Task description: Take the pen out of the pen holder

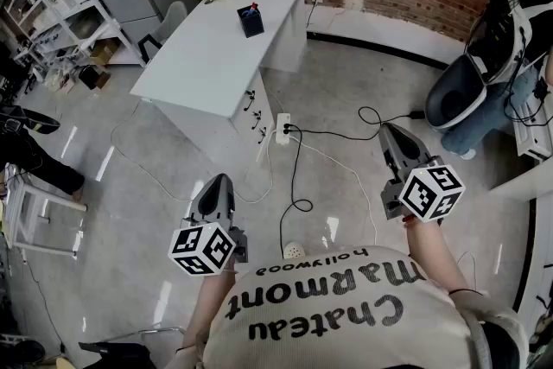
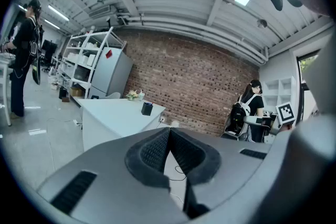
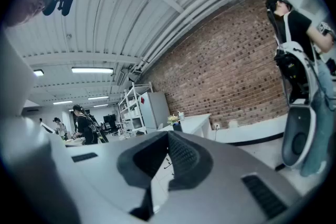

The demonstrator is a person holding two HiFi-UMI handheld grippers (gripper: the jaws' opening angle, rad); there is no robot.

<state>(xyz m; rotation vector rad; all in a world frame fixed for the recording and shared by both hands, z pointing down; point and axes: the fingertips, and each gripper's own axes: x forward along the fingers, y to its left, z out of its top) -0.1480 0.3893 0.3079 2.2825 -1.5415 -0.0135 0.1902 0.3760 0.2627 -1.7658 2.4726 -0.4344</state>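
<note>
Pen holder (image 1: 251,22) on table (image 1: 194,65), pen (image 1: 253,8) inside. Left gripper (image 1: 217,180), right gripper (image 1: 390,130): jaws closed, empty.

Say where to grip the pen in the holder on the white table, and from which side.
Grip the pen by the end sticking up above the rim of the dark pen holder, coming down from above. The holder's walls hide the rest, so only that top is free. Its lean is unclear.
</note>
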